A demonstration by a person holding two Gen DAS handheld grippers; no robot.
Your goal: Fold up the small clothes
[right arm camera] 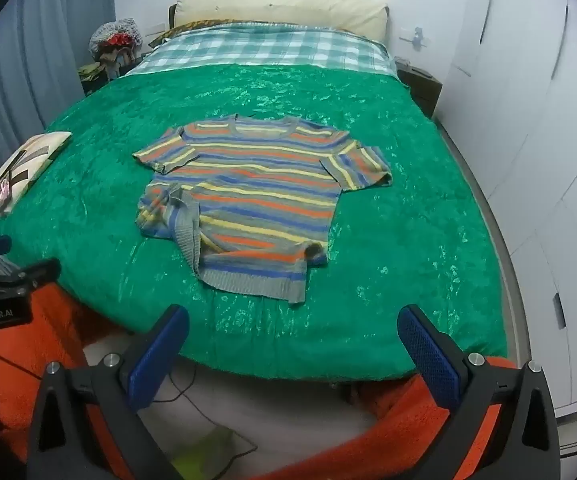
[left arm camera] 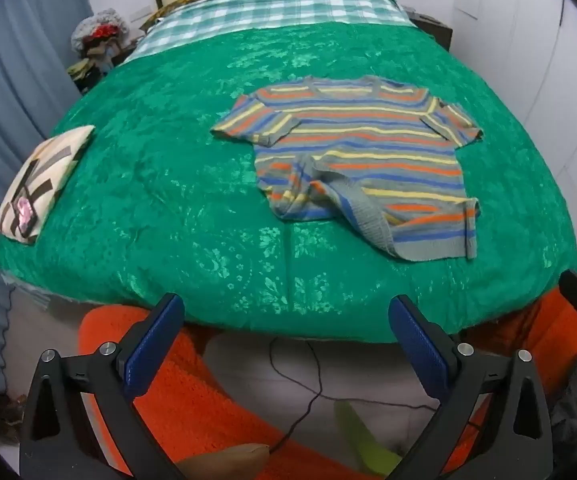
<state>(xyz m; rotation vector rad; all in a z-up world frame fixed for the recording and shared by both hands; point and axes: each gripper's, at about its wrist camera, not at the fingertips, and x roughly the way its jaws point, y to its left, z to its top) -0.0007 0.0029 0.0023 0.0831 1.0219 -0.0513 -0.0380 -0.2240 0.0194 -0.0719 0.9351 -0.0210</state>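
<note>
Bedspread (right arm camera: 408,240), green, is carrying the striped shirt (right arm camera: 256,200), which is lying spread out near the foot edge, sleeves extended and collar pointing toward the headboard. One lower hem corner is lying flipped over; otherwise no fold is showing, so folding appears not yet begun. Left gripper (left arm camera: 286,310) and right gripper (right arm camera: 294,320) are standing wide, holding nothing, short of the foot edge.

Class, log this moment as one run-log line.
stage: before first fold | striped shirt: flat on green bedspread, hem corner flipped | left gripper: open, empty | right gripper: open, empty
</note>
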